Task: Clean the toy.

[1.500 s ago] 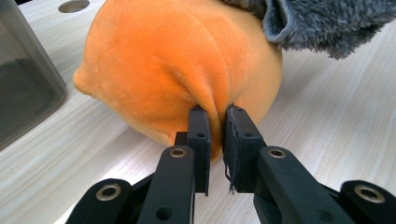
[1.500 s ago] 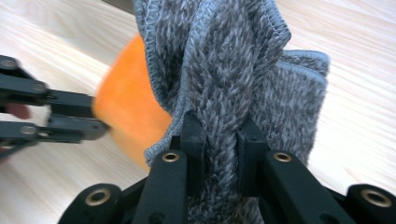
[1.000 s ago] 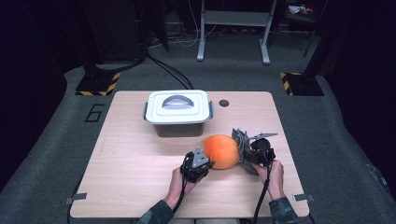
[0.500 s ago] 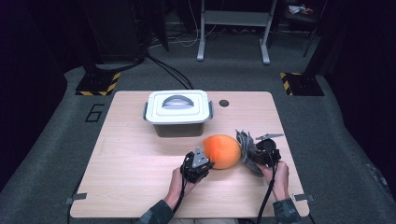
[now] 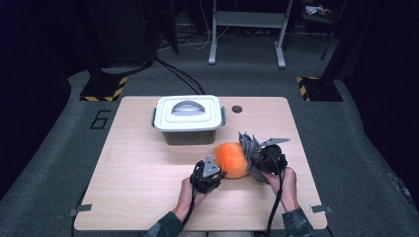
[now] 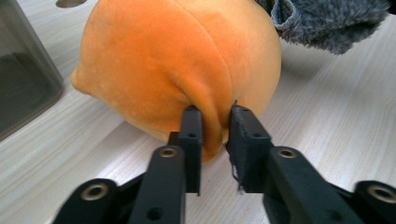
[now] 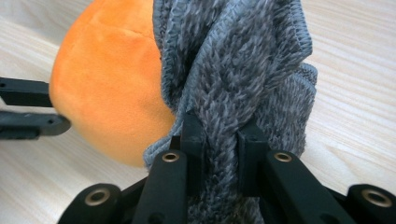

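"6" on the floor mat (image 5: 100, 120)

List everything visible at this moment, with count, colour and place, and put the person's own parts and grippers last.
Plush ball: one, orange, near middle of the table, between the two grippers.
Cloth: one, grey and fuzzy, against the ball's right side.
Storage box: one, grey, with a white lid and grey handle, at the table's far middle.
Table: one, light wood, with a round hole near the far edge.
Floor stands: two, with black and yellow striped bases, beyond the table's far corners.
Metal frame: one, light grey, far back on the floor.
Left gripper: one, black, jaws pinching a fold of the ball; they have just been opening.
Right gripper: one, black, shut on the cloth.
Hands: two, at the near edge.
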The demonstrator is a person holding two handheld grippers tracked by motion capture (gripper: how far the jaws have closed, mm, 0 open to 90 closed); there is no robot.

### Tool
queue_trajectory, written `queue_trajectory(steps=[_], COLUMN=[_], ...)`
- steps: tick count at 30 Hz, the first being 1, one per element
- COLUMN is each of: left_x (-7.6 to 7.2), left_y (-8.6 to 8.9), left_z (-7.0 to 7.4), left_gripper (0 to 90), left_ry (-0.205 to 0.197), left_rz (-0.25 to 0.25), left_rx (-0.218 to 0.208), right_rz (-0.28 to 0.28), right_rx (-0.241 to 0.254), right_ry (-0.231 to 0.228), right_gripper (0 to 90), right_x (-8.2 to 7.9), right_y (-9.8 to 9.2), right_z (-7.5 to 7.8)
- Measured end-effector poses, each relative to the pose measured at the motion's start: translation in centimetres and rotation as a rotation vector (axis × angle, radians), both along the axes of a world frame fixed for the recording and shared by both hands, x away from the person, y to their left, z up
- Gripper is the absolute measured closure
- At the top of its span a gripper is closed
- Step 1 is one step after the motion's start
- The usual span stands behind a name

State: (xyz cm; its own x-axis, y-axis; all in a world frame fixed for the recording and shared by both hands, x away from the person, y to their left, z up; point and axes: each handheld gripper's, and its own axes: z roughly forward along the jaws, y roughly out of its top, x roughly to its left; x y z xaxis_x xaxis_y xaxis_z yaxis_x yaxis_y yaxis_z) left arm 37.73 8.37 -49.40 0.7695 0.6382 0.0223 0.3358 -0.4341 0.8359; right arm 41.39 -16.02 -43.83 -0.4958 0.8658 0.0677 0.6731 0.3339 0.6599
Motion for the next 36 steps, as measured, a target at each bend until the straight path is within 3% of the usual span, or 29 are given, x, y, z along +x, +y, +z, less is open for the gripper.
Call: queue_trajectory(steps=[9, 13, 18, 22, 27, 32, 36], left_x=[-0.7, -0.7, -0.3, -0.2, -0.2, -0.4, -0.5], left_y=[0.0, 0.1, -0.5, -1.2, -1.1, -0.9, -0.7], left_z=[-0.2, -0.4, -0.7, -0.8, -0.5, 0.6, 1.3], left_gripper=[53.7, 50.1, 49.5, 57.4, 78.5, 81.9, 82.1], left_ry=[-0.028, -0.041, -0.050, -0.076, -0.081, -0.089, -0.078], left_rz=[0.046, 0.080, 0.084, 0.085, 0.070, 0.036, 0.007], left_rx=[0.023, 0.032, 0.049, 0.074, 0.059, 0.040, 0.030], right_rz=[-0.020, -0.024, -0.028, -0.028, -0.038, -0.037, -0.003], right_rx=[0.003, 0.006, 0.007, 0.008, 0.030, 0.053, 0.063], right_ry=[0.005, 0.006, 0.004, 0.002, -0.005, -0.031, -0.049], right_gripper=[76.8, 76.8, 76.8, 76.8, 76.8, 76.7, 76.7], right_x=[0.5, 0.6, 0.6, 0.4, 0.1, -0.6, -1.4], right_y=[-0.2, -0.3, -0.3, -0.3, -0.9, -1.5, -1.1], right_z=[-0.3, -0.3, -0.4, -0.4, -0.2, 1.0, 2.4])
